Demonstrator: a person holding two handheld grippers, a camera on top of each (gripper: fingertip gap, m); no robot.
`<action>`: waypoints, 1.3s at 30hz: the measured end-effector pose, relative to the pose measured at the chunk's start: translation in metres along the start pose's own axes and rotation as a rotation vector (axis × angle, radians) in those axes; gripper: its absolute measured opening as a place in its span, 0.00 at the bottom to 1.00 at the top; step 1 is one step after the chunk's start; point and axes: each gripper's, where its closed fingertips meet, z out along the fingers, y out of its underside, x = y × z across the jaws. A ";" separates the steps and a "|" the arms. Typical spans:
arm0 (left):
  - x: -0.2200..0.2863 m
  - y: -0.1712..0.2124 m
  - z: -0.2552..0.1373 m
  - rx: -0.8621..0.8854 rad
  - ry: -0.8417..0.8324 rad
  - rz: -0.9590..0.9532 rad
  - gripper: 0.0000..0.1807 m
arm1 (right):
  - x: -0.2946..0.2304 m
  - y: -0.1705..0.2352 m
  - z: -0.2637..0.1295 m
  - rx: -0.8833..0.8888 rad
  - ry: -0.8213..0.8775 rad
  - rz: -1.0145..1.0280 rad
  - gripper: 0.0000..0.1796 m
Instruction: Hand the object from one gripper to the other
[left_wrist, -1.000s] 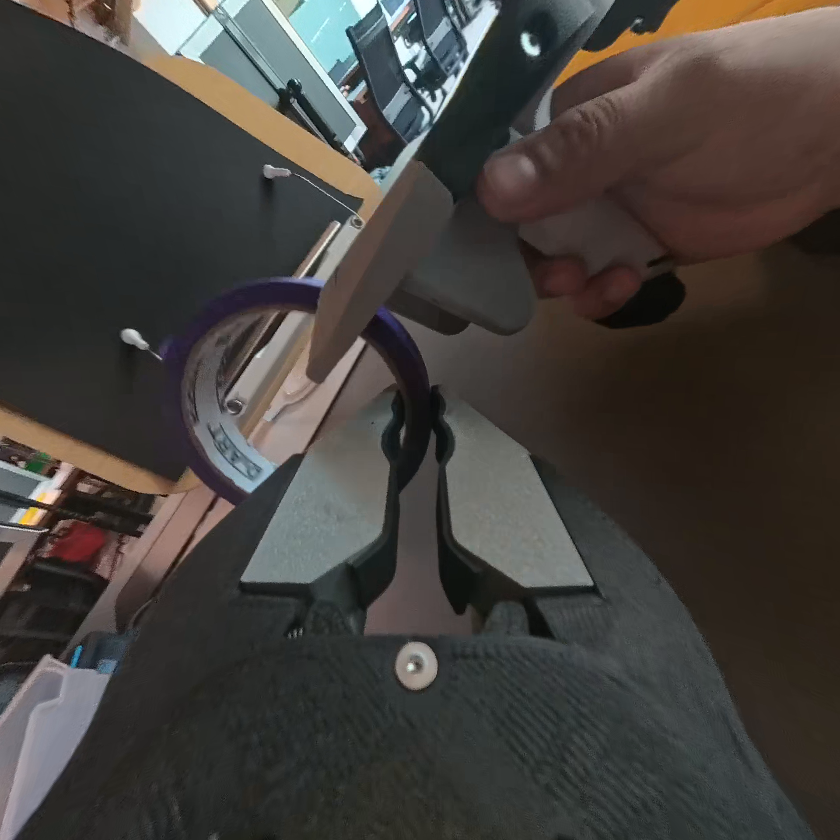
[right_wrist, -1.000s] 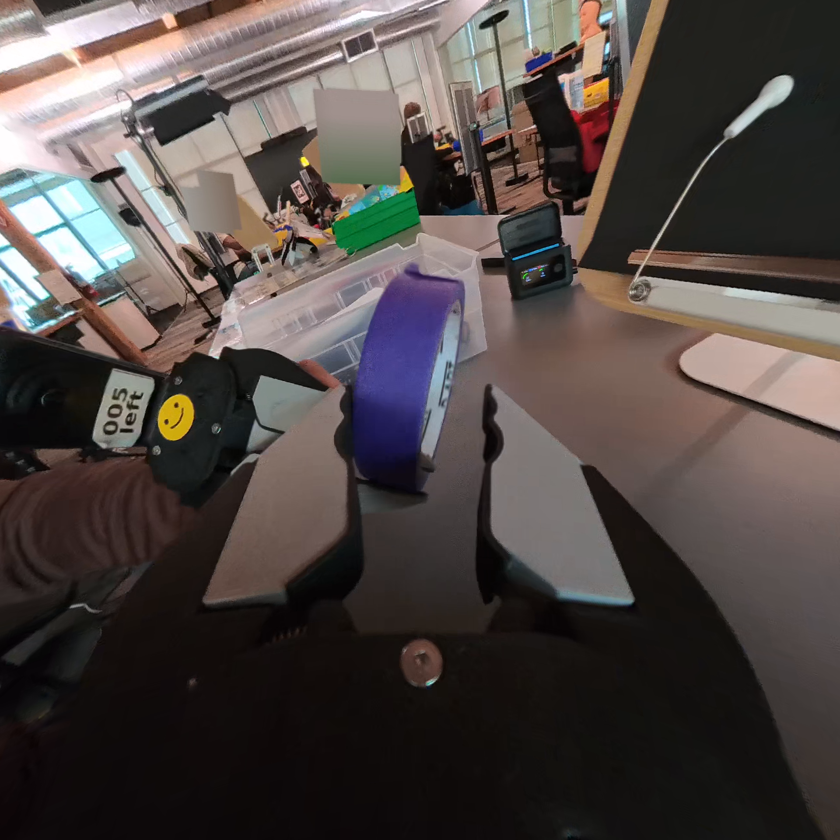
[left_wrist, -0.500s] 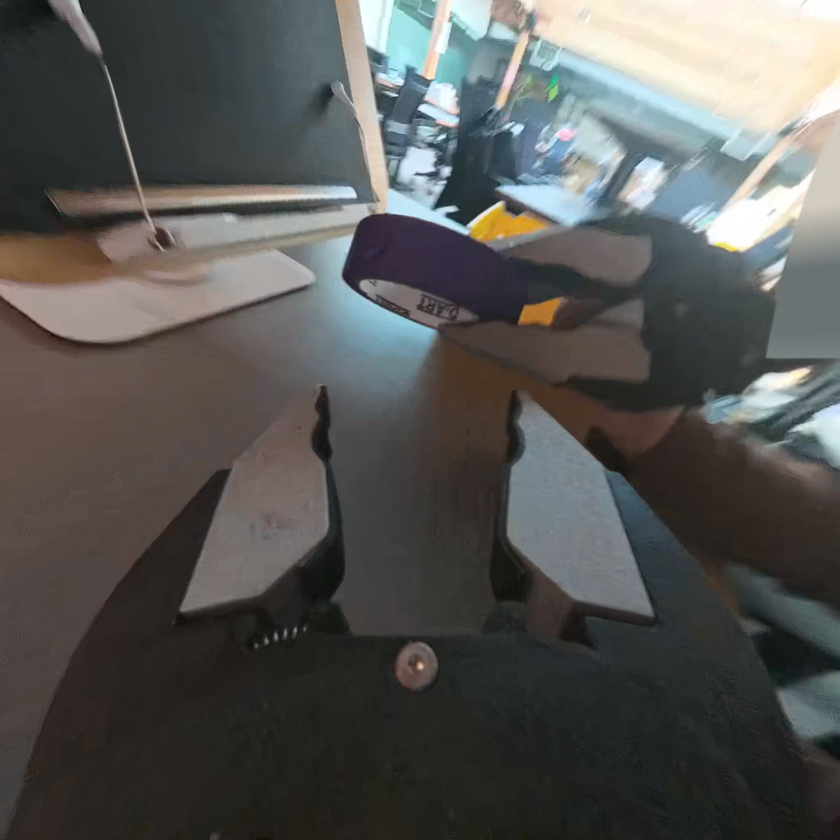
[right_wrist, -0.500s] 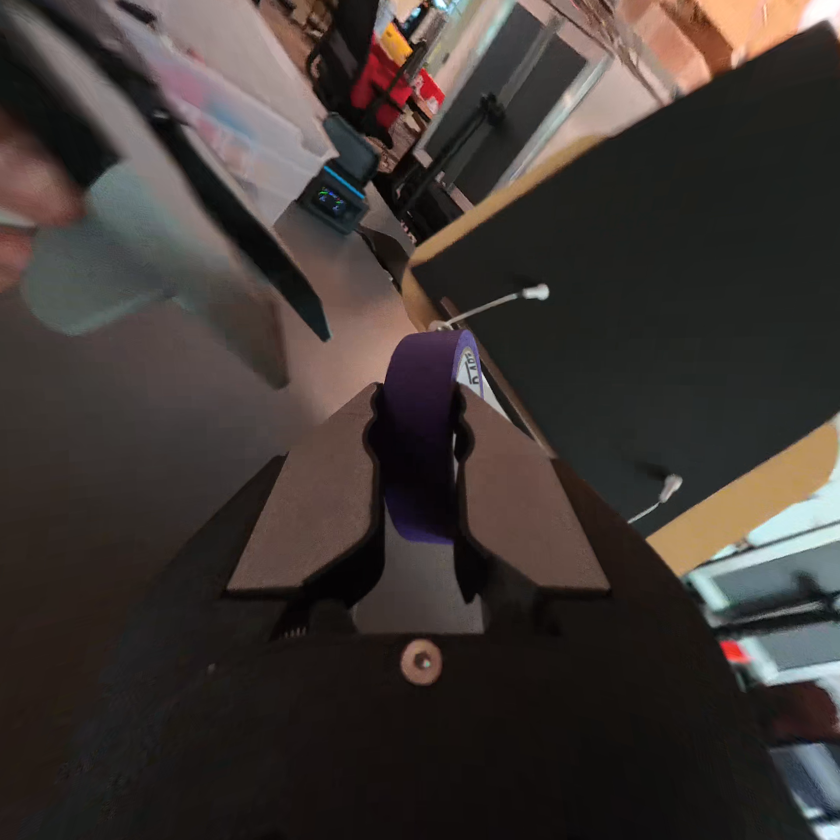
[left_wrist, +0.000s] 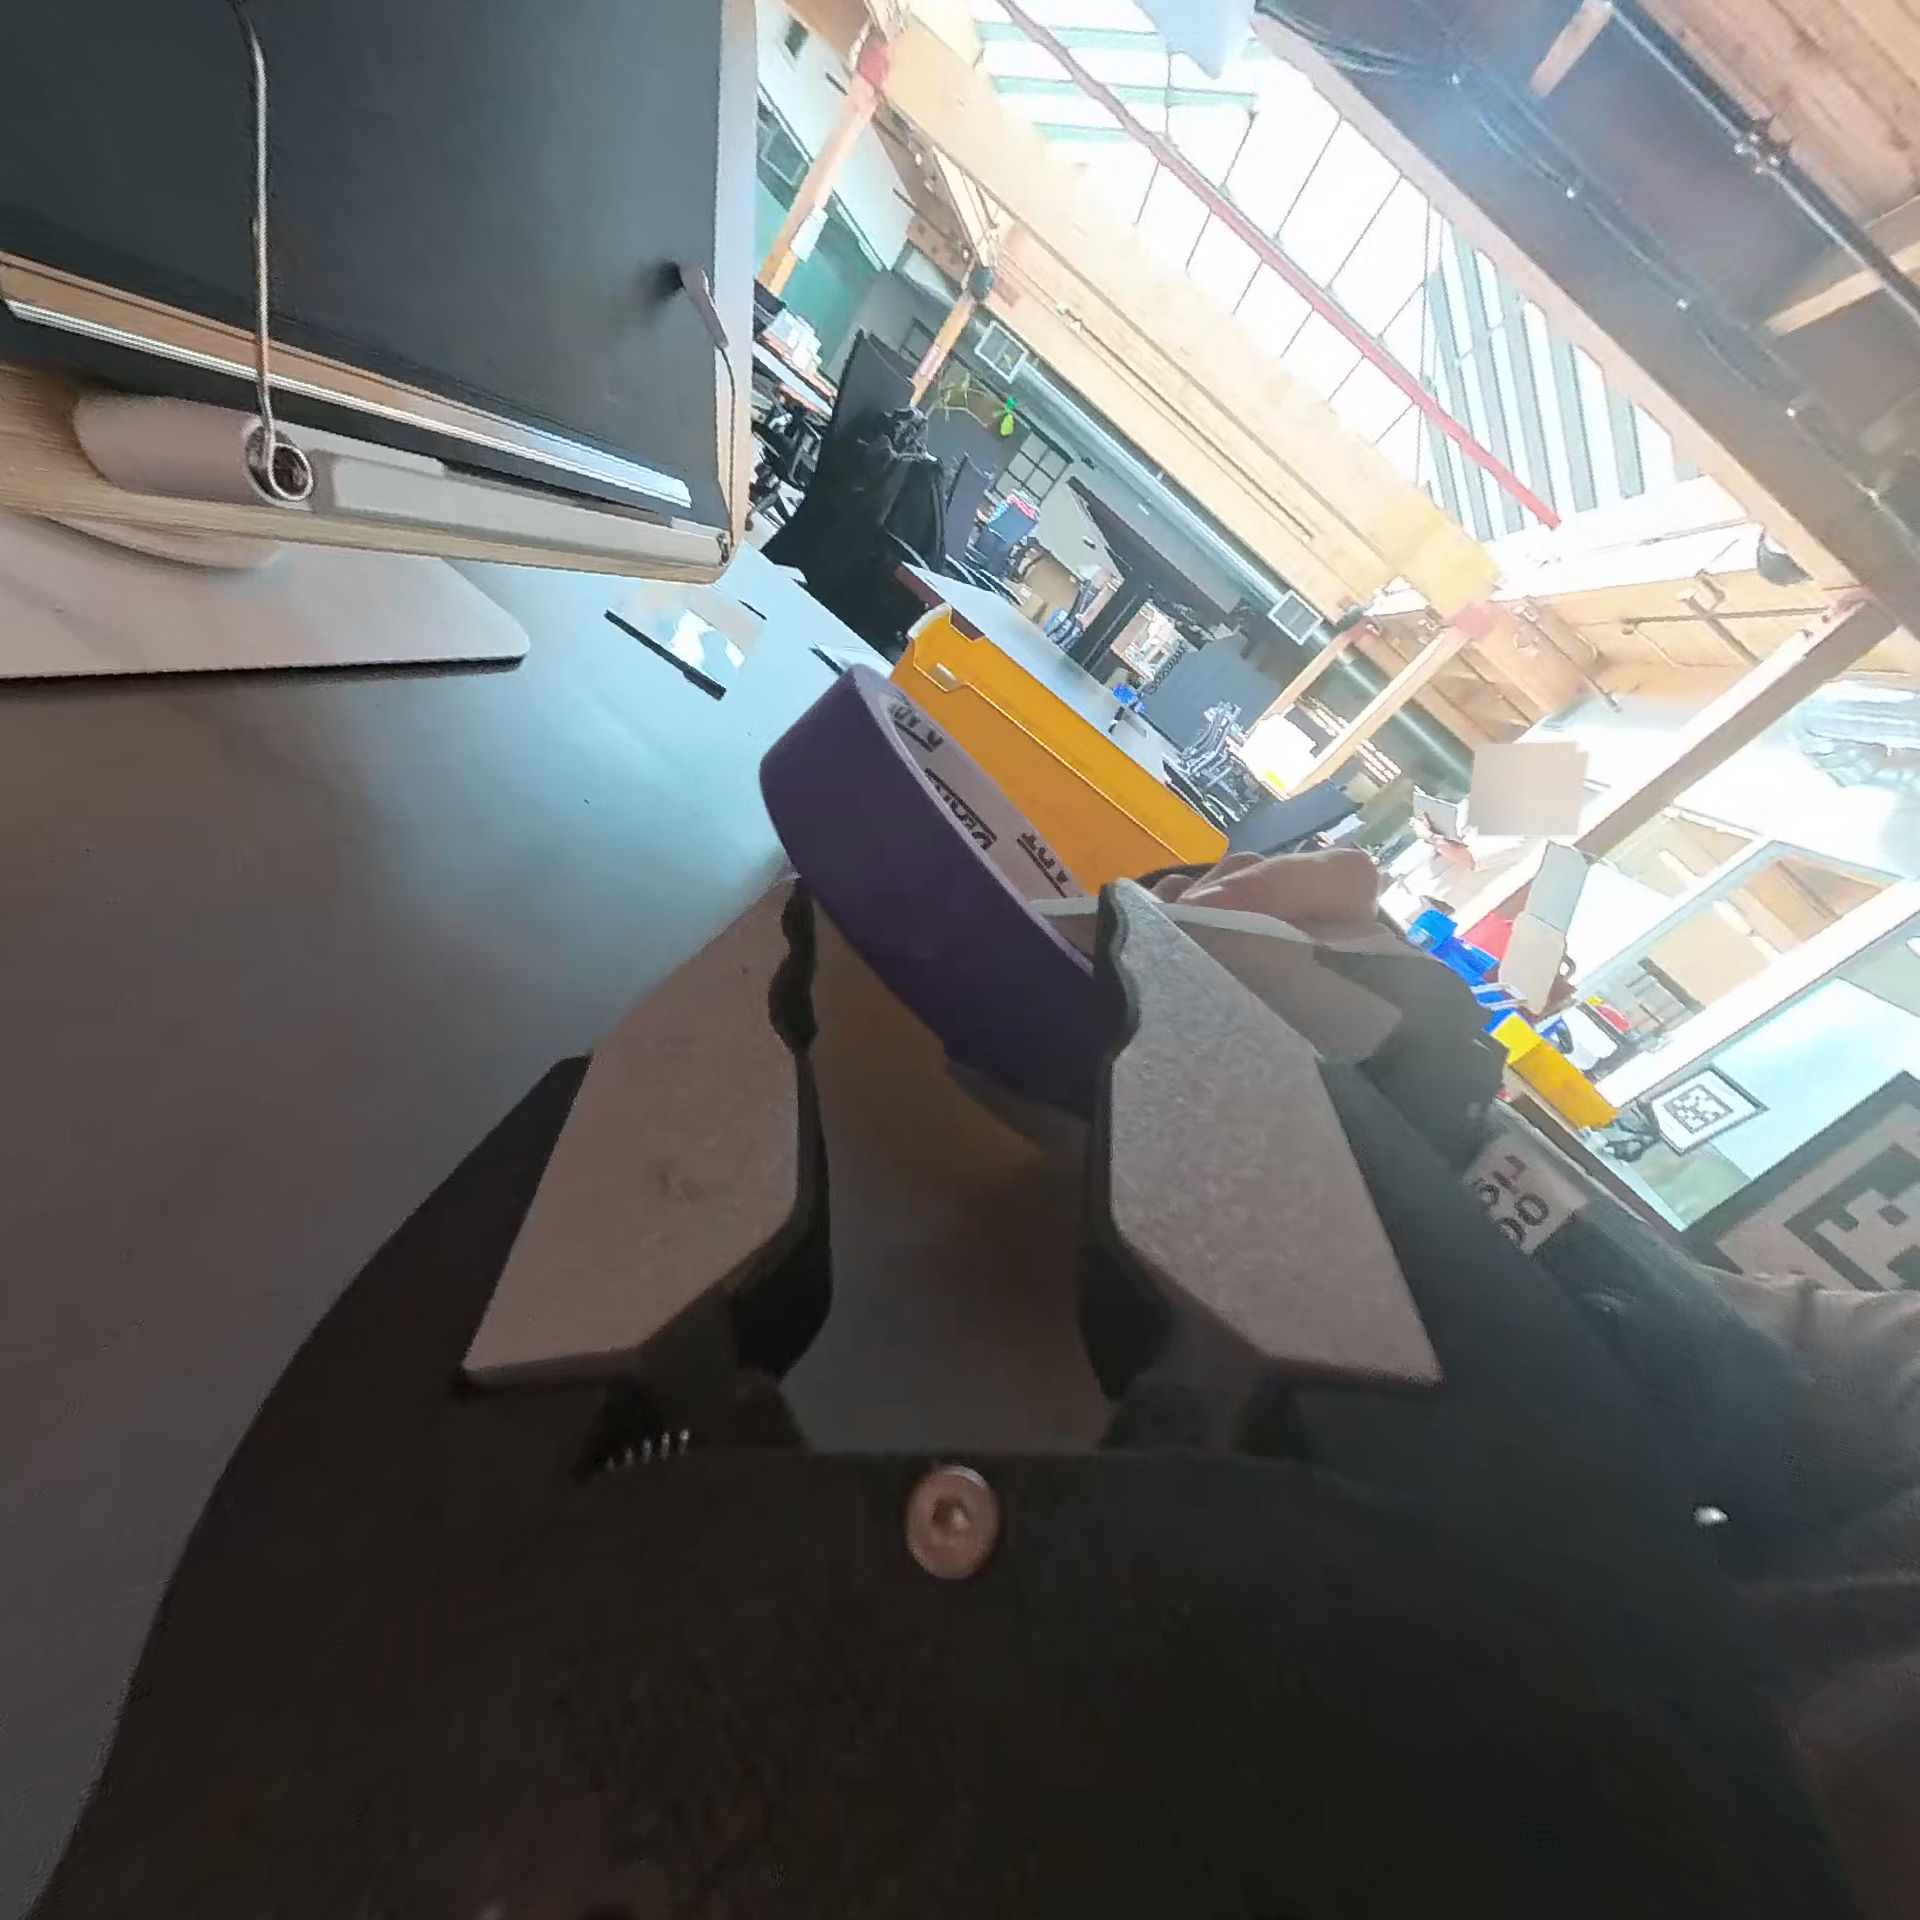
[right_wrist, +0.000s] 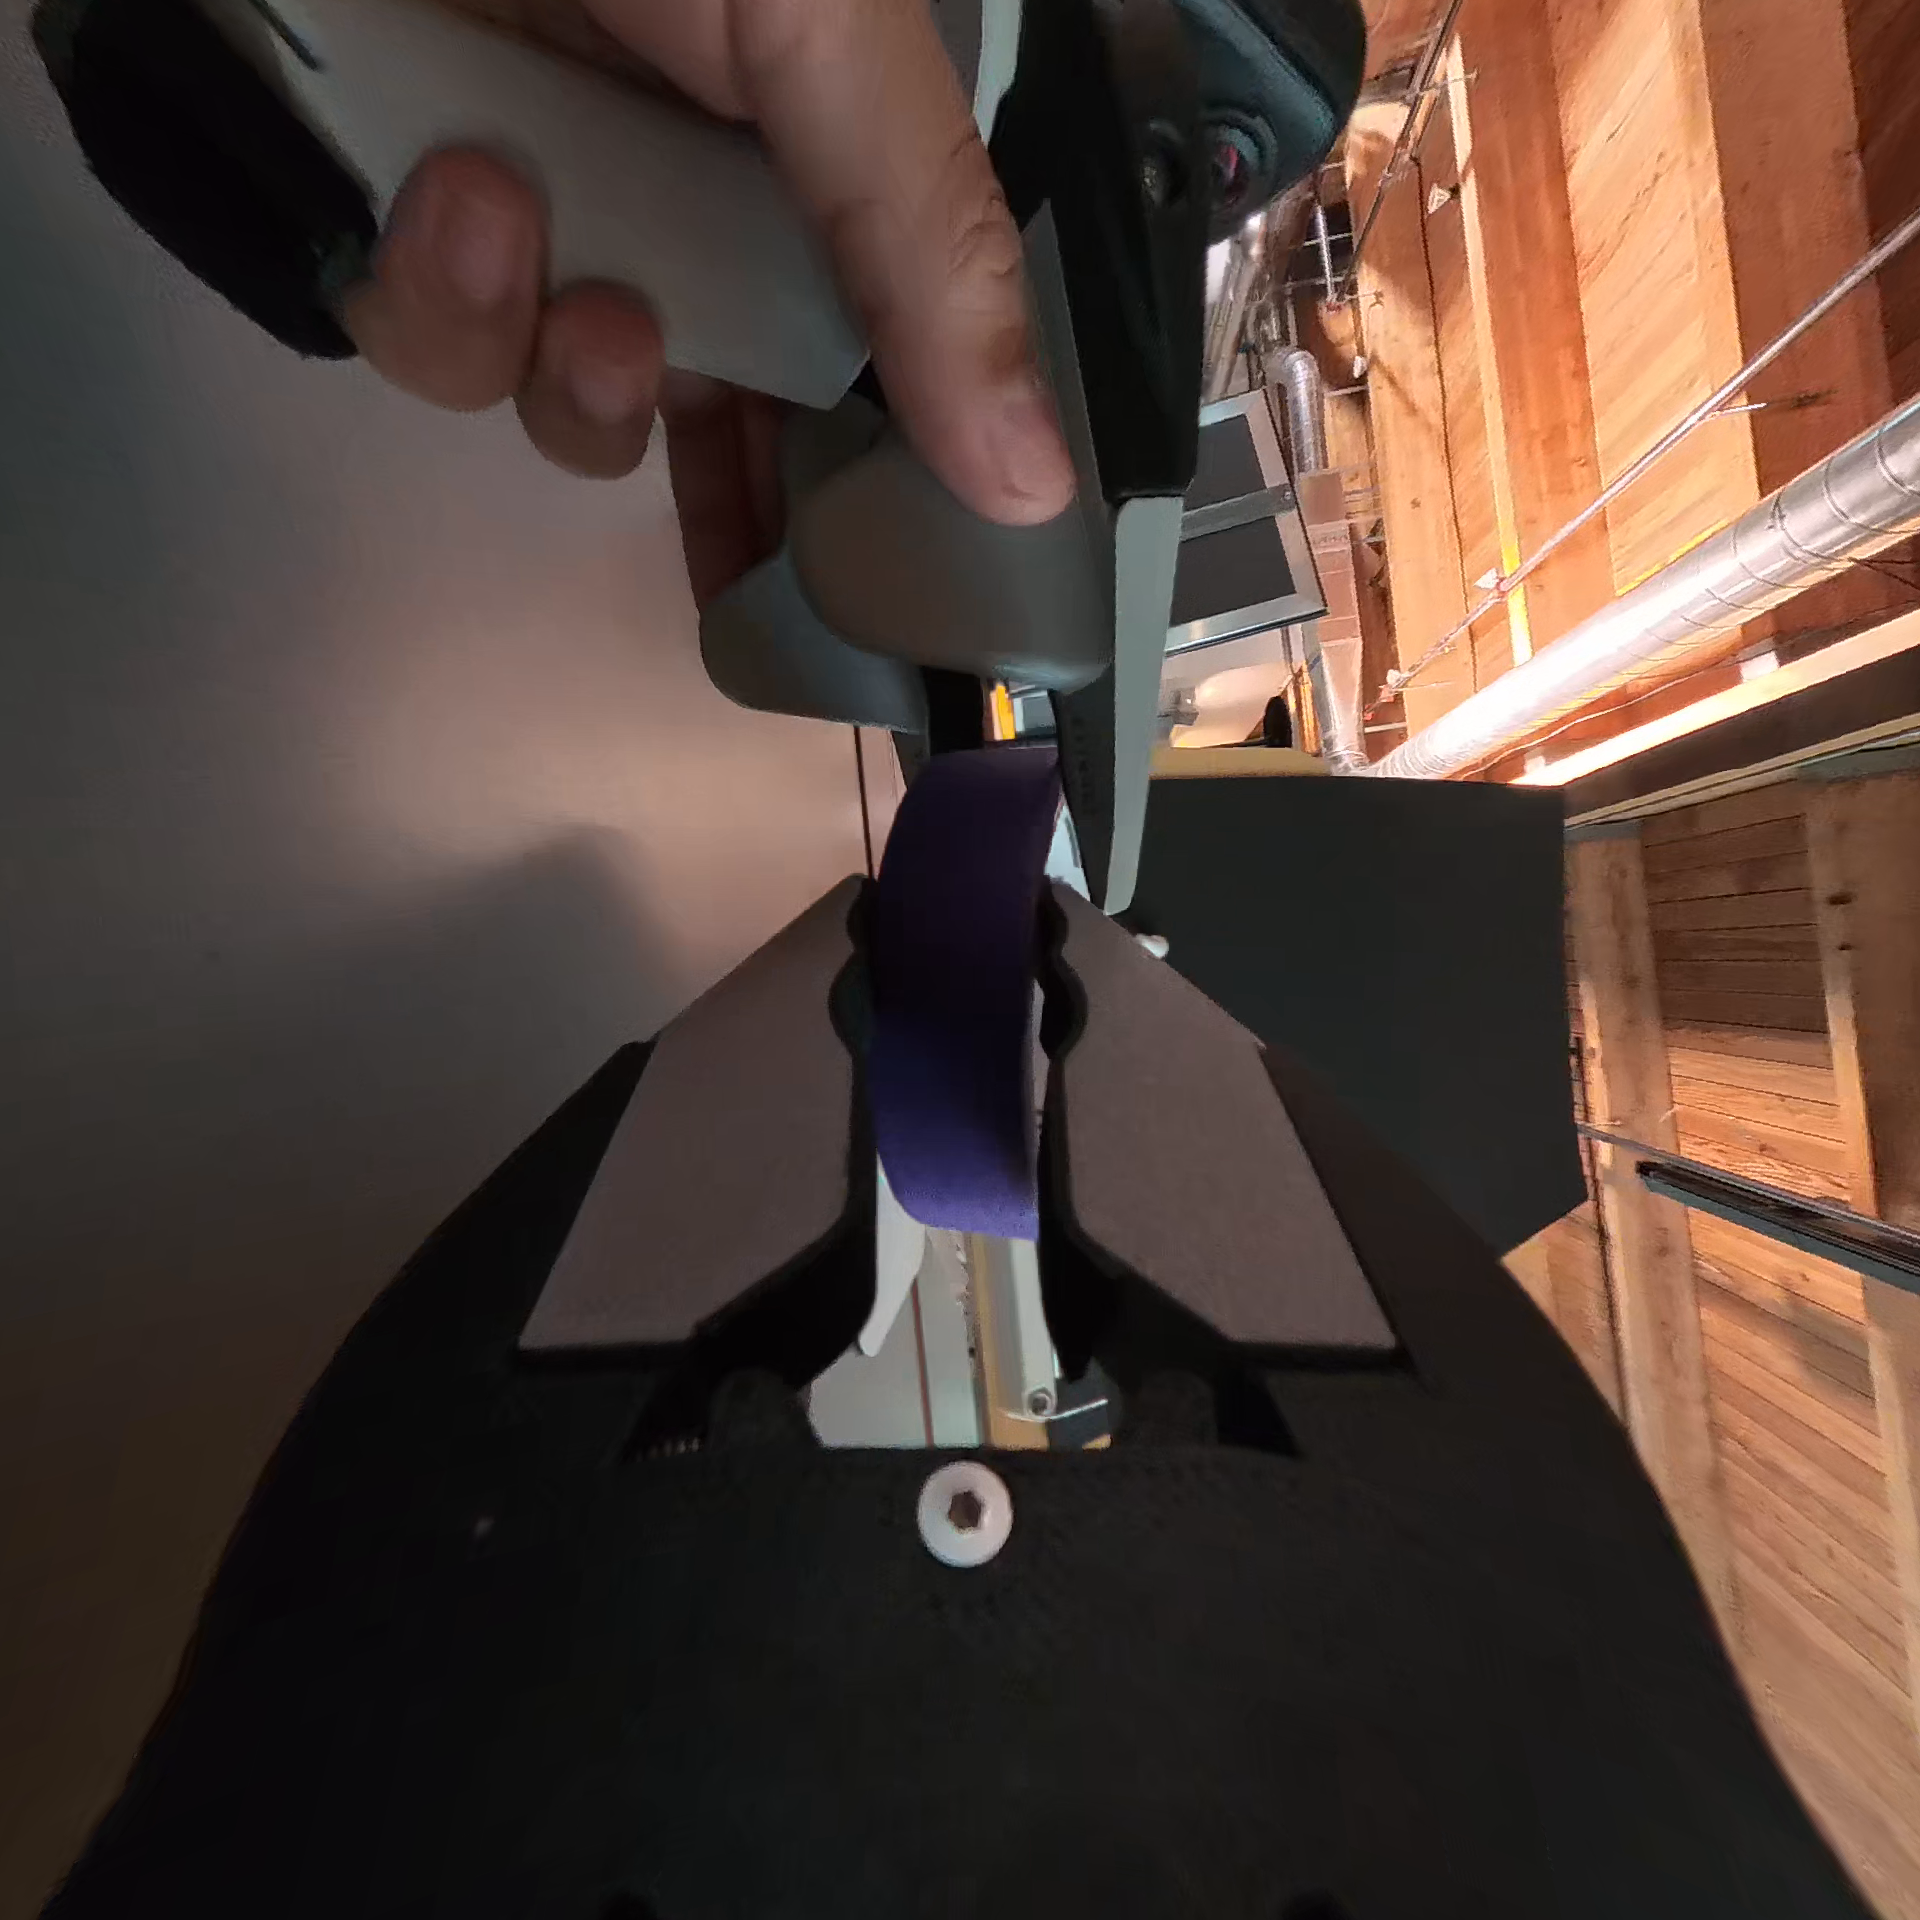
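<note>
The purple tape roll (left_wrist: 914, 894) hangs in the air above the dark table (left_wrist: 312, 883), which leaves room for a claw on either side of the ring. The left claw (left_wrist: 951, 966) is released, its jaws spread wide around the roll's rim, apparently so it can close on the band. The right claw (right_wrist: 951, 977) is clenched on the roll's flat sides, bearing its weight. In the right wrist view, the hand (right_wrist: 831, 239) steering the left claw comes in from above.
</note>
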 end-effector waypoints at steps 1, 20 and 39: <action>0.001 0.000 0.000 0.002 0.009 -0.004 0.28 | 0.000 -0.001 0.000 0.008 -0.008 0.021 0.15; 0.024 -0.002 0.003 -0.046 -0.096 0.477 0.14 | 0.034 0.052 -0.026 0.312 -0.445 1.214 0.33; 0.022 0.004 0.009 -0.094 -0.251 0.783 0.27 | 0.022 0.062 -0.016 0.275 -0.616 1.478 0.12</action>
